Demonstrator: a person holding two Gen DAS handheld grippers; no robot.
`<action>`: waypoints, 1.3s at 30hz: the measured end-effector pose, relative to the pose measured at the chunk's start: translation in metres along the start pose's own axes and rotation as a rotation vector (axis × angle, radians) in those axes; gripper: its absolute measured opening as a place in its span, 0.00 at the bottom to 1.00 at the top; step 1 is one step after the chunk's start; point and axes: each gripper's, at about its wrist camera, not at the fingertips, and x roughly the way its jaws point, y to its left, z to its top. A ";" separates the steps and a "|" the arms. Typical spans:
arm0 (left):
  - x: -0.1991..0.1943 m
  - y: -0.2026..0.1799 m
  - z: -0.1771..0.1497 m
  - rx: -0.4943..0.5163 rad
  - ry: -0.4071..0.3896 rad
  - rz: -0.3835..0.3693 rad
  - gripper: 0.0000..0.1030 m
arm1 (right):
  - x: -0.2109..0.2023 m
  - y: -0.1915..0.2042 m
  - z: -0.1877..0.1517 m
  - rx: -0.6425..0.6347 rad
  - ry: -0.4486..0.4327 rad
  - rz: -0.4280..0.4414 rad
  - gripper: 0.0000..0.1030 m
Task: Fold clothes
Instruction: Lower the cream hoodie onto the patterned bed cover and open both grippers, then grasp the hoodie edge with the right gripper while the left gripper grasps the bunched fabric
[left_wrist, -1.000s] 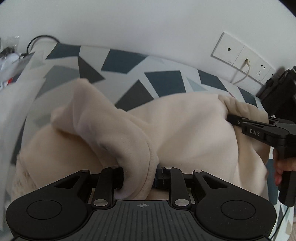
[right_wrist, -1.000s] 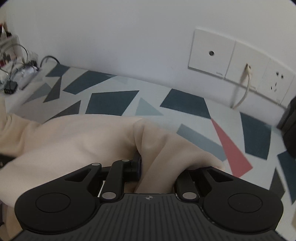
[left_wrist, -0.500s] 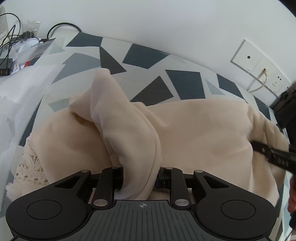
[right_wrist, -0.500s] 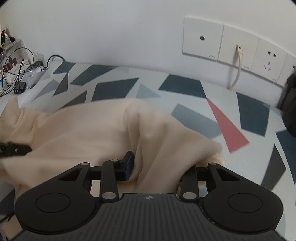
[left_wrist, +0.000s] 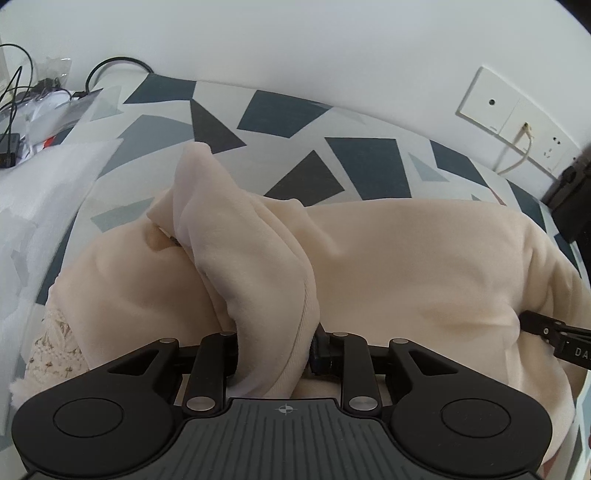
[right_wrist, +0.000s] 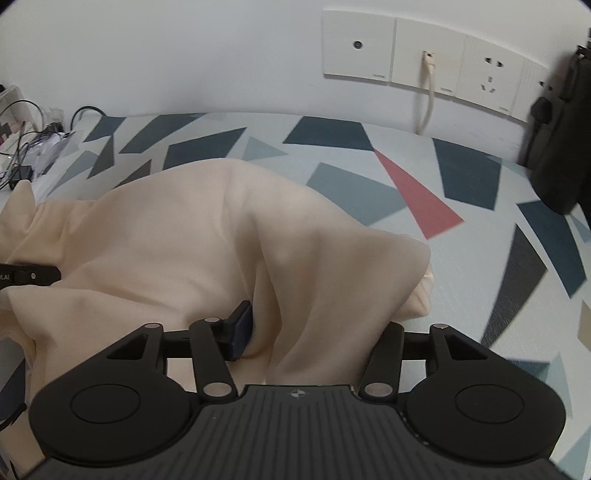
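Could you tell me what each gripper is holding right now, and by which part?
Both hold the cream garment: the left gripper pinches a bunched fold, the right gripper another bunched fold at its opposite end.

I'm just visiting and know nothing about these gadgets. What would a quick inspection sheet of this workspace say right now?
Surface: bed cover with blue, grey and red shapes, mostly bare at the right.
Job's things: one cream garment, bunched, partly lifted; lace trim at its left edge.
Clutter: white cloth at the left; small items beyond it, too blurred to name.
Grippers: left gripper shut on a thick fold of the garment; right gripper shut on another fold.
Cables: black cables at the far left; a pale cable plugged into the wall plates.
Surroundings: white wall with wall plates; a dark object at the right.
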 end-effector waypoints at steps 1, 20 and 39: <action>0.000 0.001 0.000 0.003 -0.001 -0.008 0.24 | -0.002 0.001 -0.002 0.010 0.003 -0.014 0.54; -0.048 0.114 -0.007 0.084 -0.039 -0.202 0.87 | -0.080 0.077 -0.041 0.160 -0.007 -0.349 0.86; -0.035 0.137 -0.006 0.164 -0.009 -0.252 0.83 | -0.085 0.143 -0.040 0.232 0.043 -0.430 0.87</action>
